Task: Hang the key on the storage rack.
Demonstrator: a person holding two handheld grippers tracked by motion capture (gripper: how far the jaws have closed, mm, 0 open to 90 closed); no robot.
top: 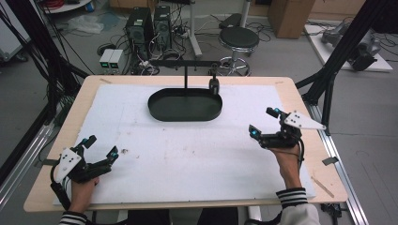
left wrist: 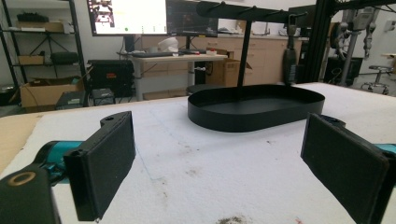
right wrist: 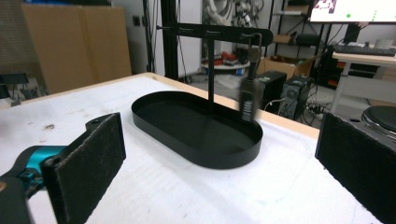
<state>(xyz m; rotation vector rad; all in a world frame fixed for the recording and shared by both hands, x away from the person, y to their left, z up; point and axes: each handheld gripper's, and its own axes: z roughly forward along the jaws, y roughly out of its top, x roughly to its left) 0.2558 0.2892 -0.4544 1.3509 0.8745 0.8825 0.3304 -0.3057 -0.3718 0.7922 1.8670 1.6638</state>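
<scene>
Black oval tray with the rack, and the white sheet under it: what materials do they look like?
Tray: likely thin sheet metal, matte black coat; sharp thin rim, crisp even wall, faint sheen in the right gripper view. Moulded plastic not excluded.
White sheet: looks like foam or felt-like padding; pebbly, non-glossy surface, scuffed and stained, edges stopping short of the wood-look tabletop.

I see a light wooden table (top: 300, 101) with a white, scuffed mat (top: 187, 150) spread over nearly all of its top — bare wood shows just along the edges. On the mat, toward the far side, sits a black oval tray (top: 185, 105) — its upright stand (top: 186, 70) rises from the back rim.
</scene>
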